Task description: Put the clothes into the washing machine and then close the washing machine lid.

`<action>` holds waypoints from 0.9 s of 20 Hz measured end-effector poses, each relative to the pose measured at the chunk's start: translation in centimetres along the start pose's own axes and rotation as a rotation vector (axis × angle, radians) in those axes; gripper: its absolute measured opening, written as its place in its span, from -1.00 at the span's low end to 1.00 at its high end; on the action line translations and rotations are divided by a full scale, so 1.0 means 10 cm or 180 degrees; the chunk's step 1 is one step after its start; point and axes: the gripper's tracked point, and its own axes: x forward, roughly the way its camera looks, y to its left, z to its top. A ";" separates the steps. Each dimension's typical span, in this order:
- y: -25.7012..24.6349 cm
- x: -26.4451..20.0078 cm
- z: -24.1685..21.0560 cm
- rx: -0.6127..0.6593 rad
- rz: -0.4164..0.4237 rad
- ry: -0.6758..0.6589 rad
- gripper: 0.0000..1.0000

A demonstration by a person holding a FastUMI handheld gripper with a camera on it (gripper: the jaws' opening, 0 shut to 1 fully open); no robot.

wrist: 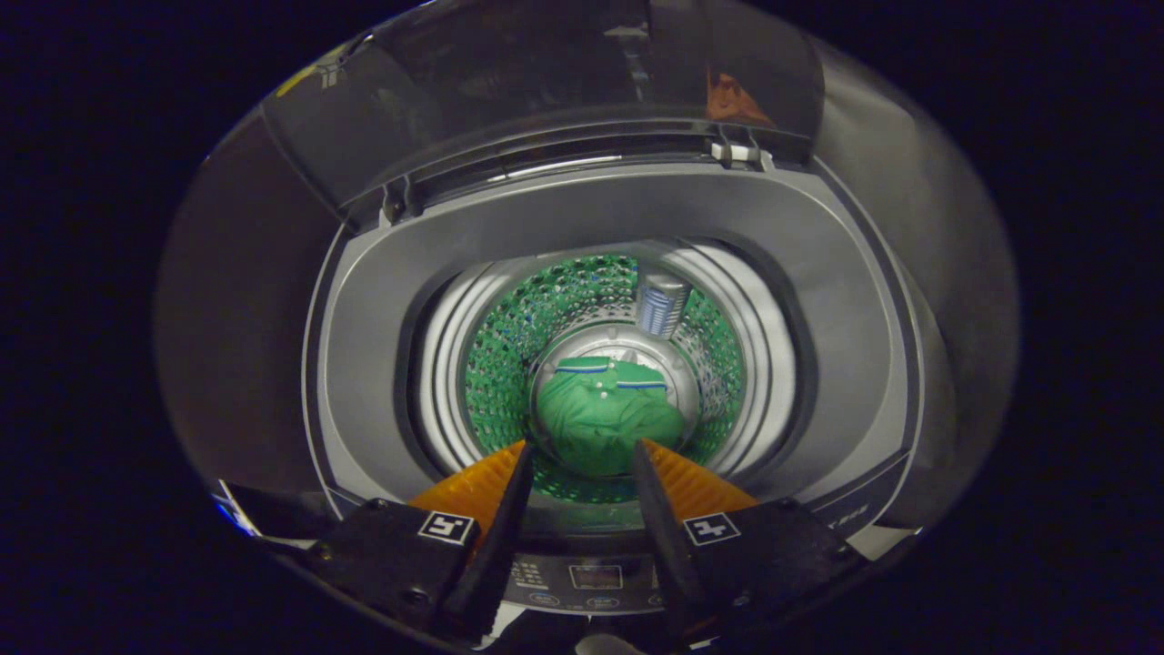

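1. Looking straight down into a top-loading washing machine (618, 218), the gripper view has the hand-held gripper (582, 455) hanging above the near edge of the tub opening.
2. Its two fingers (496, 509) are spread apart, with a gap between them and nothing held; neither finger touches the clothing.
3. A green garment (605, 414) lies crumpled at the bottom of the drum (509, 355), well below the fingertips and seen through the gap between them.
4. The garment carries white-and-blue striped trim along its far edge, and a small pale dot, perhaps a button, sits near the middle of that edge.
5. The perforated drum wall around it picks up a green reflection.
6. A small silvery ribbed part (661, 305) is fixed to the drum wall on the far side of the garment.
7. The washing machine lid (546, 82), dark and see-through, stands raised at the far side of the opening, hinged along the back rim.
8. The control panel (596, 578) with a small display and buttons lies at the near side of the machine, under and between the fingers' bases.
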 end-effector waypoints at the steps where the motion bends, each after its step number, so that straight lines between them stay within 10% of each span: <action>1: -0.02 -0.03 0.01 -0.0041 -0.0023 -0.0068 0.39; 18: 0.21 -1.14 1.06 -0.0628 -0.0085 -0.1409 0.40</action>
